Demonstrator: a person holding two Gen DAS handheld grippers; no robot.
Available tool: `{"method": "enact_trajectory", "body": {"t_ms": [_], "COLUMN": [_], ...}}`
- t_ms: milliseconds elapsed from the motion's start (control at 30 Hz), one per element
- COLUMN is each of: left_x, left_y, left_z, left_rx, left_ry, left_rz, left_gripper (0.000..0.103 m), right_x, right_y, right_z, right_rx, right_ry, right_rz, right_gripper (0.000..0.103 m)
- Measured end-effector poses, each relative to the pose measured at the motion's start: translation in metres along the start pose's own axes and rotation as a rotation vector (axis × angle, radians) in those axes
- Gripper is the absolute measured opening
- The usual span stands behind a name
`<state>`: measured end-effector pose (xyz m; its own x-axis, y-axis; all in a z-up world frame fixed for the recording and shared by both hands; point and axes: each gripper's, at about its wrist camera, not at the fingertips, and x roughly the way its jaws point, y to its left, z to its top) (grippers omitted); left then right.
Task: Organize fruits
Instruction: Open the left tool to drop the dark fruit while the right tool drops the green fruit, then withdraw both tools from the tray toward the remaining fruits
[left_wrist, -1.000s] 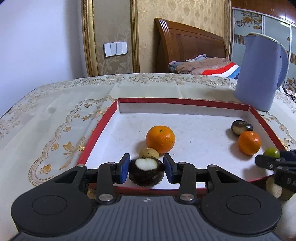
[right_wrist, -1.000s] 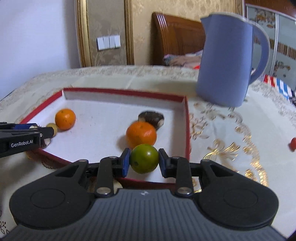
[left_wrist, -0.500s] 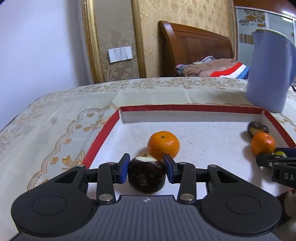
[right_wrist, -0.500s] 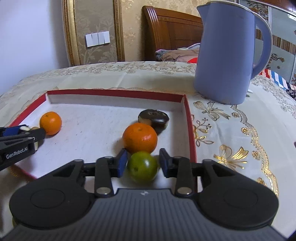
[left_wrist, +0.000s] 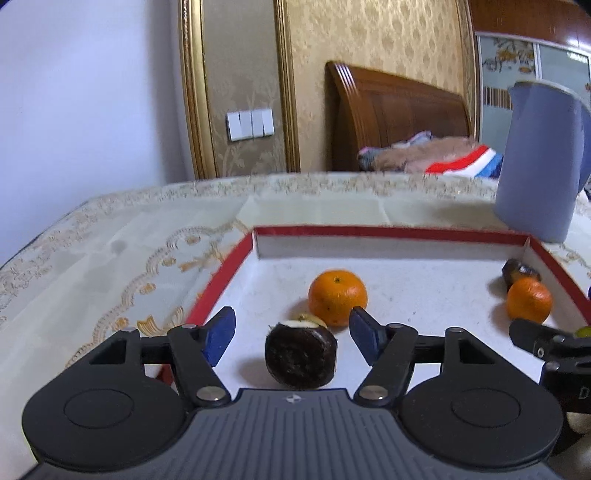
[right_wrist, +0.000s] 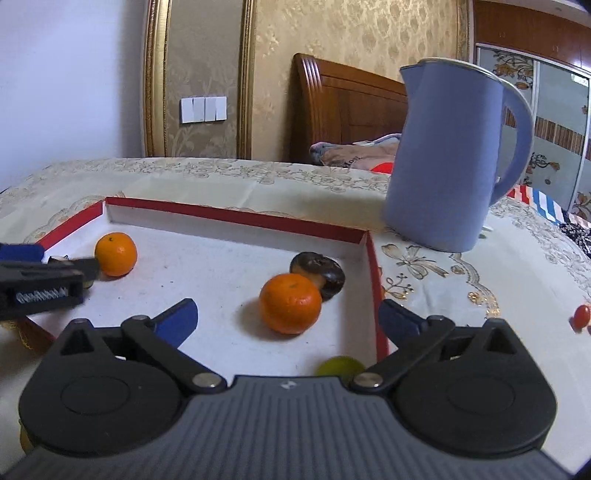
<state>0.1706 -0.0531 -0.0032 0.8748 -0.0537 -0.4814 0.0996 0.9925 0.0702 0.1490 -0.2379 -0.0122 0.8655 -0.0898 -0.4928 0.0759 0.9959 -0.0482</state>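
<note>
Left gripper (left_wrist: 291, 334): black two-finger tool with blue pads, jaws opening; the dark brown, cut-topped mangosteen (left_wrist: 300, 356) sits between the pads with a clear gap on both sides, so nothing is gripped.
Right gripper (right_wrist: 288, 317): same build, jaws opening and spread very wide; empty, with the small round green lime (right_wrist: 340, 366) lying low between the arms, close to the gripper body and touching neither pad.
Where the fruit is: both released pieces rest on the white floor of the shallow red-rimmed cardboard tray (left_wrist: 388, 232), near its front edge.
Neighbours, left side: a small pale yellowish fruit (left_wrist: 306, 318) just behind the mangosteen, then a round orange tangerine (left_wrist: 337, 297).
Neighbours, right side: a second orange tangerine (right_wrist: 290, 302) ahead of the lime, touching another dark mangosteen (right_wrist: 318, 272); the tray's right wall is just beside the right pad.
Step in hand: probably letting go and backing out.
Doing it well: pull each gripper straight back along its fingers, pads kept wide, so no pad nudges the round fruit into a roll.
Watch: the lime sits near the corner wall; the right pad could catch the rim.
Still outside: a small red fruit (right_wrist: 581, 316) on the cream embroidered tablecloth (right_wrist: 443, 266), well right of the tall lavender-blue plastic jug (right_wrist: 448, 162).
</note>
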Motion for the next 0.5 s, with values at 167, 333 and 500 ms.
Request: {"method": "enact_trajectory", "body": {"t_ms": [167, 333, 500], "left_x": [-0.007, -0.017, -0.035], "left_y": [0.004, 0.012, 0.026], "left_z": [-0.003, -0.006, -0.016], "left_rx": [-0.012, -0.044, -0.078], "left_ry": [-0.01, -0.021, -0.031], "left_rz": [0.006, -0.001, -0.022], "left_gripper": [0.074, 0.074, 0.074], "right_x": [-0.006, -0.013, -0.03], "right_y": [-0.005, -0.009, -0.019], "right_z": [-0.002, -0.004, -0.009], "right_rx": [0.028, 0.061, 0.125], "right_ry": [-0.02, -0.044, -0.079], "right_rz": [0.019, 0.043, 0.078], "right_gripper": [0.103, 0.103, 0.103]}}
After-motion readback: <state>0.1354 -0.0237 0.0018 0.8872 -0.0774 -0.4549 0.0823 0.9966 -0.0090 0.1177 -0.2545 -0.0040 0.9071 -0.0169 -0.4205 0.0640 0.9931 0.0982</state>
